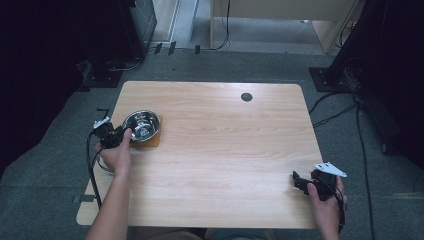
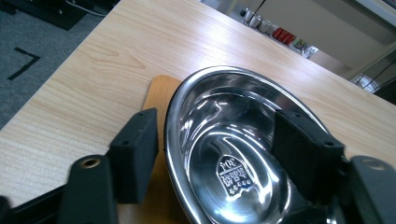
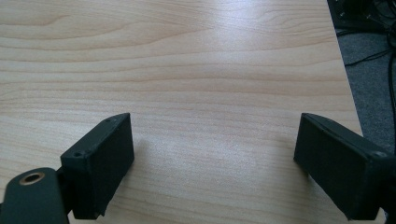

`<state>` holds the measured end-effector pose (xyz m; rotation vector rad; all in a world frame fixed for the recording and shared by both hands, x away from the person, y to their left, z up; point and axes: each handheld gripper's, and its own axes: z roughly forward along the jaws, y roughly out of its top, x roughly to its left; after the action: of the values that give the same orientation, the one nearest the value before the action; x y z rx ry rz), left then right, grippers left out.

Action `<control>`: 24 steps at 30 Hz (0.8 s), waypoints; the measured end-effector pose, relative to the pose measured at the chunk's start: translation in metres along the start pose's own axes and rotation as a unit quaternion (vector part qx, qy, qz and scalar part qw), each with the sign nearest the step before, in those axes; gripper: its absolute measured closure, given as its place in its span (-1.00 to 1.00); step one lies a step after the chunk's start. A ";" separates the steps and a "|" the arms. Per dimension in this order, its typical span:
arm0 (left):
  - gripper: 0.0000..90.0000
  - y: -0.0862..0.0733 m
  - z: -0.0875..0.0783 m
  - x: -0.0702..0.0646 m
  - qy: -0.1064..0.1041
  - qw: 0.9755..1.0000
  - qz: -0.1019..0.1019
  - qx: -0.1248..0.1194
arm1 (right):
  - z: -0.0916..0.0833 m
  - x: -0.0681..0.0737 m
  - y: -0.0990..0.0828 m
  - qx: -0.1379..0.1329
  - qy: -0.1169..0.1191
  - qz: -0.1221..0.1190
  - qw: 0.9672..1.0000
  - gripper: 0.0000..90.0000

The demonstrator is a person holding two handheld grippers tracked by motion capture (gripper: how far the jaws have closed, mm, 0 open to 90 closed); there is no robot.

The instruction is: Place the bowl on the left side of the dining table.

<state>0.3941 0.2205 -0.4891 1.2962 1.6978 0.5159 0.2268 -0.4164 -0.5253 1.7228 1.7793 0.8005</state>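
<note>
A shiny steel bowl [image 1: 141, 125] [image 2: 233, 154] rests on a small wooden mat [image 1: 152, 141] [image 2: 156, 93] at the left of the table [image 1: 225, 150]. My left gripper [image 1: 126, 133] [image 2: 215, 121] straddles the bowl's near rim. One jaw is outside the rim and the other is inside the bowl, and neither pad presses on the metal, so it is open. At the table's front right, my right gripper [image 1: 297, 180] [image 3: 212, 126] is held low over bare wood, open, with nothing between its jaws.
A round black grommet [image 1: 246, 97] sits in the tabletop near the far edge. Cables [image 1: 360, 130] run over the grey floor to the right. Dark equipment stands at the left and right of the room.
</note>
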 end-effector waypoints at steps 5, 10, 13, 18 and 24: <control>-0.39 0.002 -0.006 -0.001 -0.013 1.000 0.004 0.001 | 0.000 0.000 0.000 0.000 0.000 0.000 1.000 -0.75; -0.44 0.000 -0.013 0.001 -0.037 0.999 -0.004 0.001 | 0.000 0.000 0.000 0.000 0.000 0.000 1.000 -0.75; -0.50 0.000 -0.017 0.003 -0.029 0.999 0.013 0.004 | 0.000 0.000 0.000 0.000 0.000 0.000 1.000 -0.75; -0.57 -0.001 -0.024 0.005 -0.030 0.999 0.031 0.003 | 0.000 0.000 0.000 0.000 0.000 0.000 1.000 -0.75; -0.62 -0.002 -0.033 0.003 -0.029 0.998 0.054 0.005 | 0.000 0.000 0.000 0.000 0.000 0.000 1.000 -0.75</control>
<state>0.3653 0.2292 -0.4753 1.4027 1.5911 0.5288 0.2269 -0.4164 -0.5253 1.7228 1.7794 0.8006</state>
